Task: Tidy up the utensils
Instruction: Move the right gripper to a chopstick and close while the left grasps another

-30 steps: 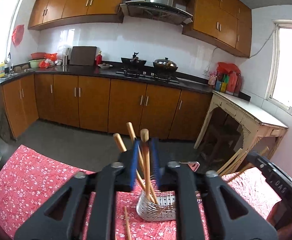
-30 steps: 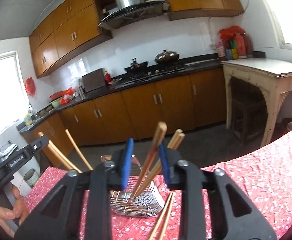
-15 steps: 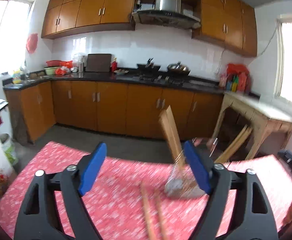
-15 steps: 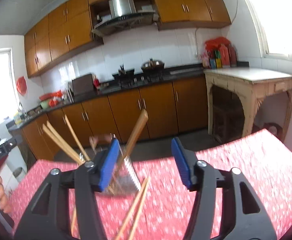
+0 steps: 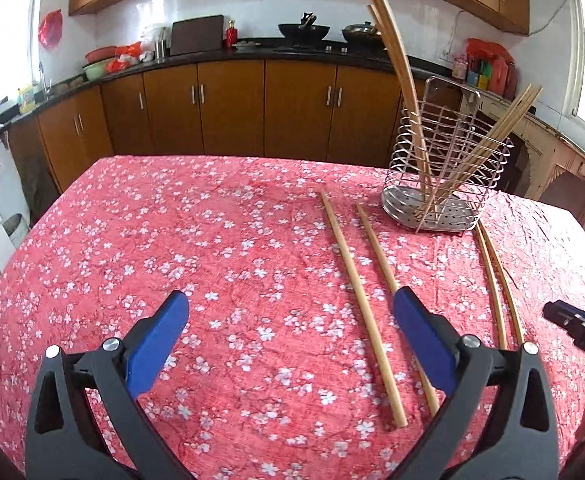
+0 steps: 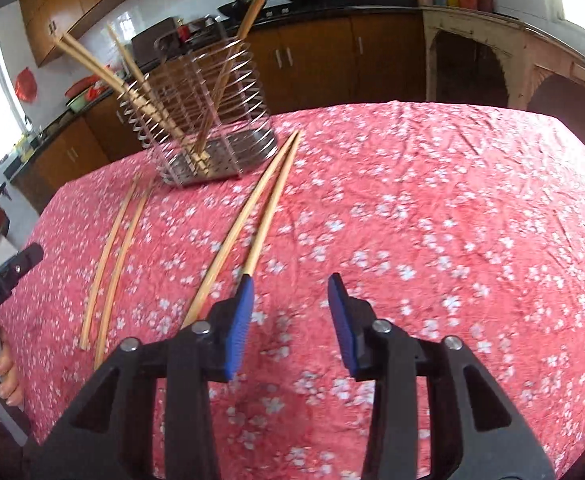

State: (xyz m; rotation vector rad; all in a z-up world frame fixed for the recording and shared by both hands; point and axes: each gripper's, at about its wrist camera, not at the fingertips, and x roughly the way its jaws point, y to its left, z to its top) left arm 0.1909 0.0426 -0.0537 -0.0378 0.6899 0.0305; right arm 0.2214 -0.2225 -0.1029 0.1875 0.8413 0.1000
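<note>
A wire utensil holder (image 5: 446,168) stands on the red floral tablecloth (image 5: 172,240) and holds several wooden chopsticks (image 5: 396,64). It also shows in the right wrist view (image 6: 204,120). Two loose chopsticks (image 5: 356,280) lie in front of my left gripper (image 5: 288,312), which is open and empty above the cloth. Two more chopsticks (image 5: 496,280) lie further right. My right gripper (image 6: 290,292) is open and empty; a chopstick pair (image 6: 252,216) lies just beyond its left finger, and another pair (image 6: 112,256) lies further left.
The table's far edge (image 5: 252,158) faces brown kitchen cabinets (image 5: 228,104). A pale side table (image 6: 512,52) stands to the right. The other gripper's tip shows at the right edge of the left wrist view (image 5: 576,330) and at the left edge of the right wrist view (image 6: 4,280).
Both grippers let go of the chopsticks they held over the holder, opened, and pulled back and down toward the near side of the table.
</note>
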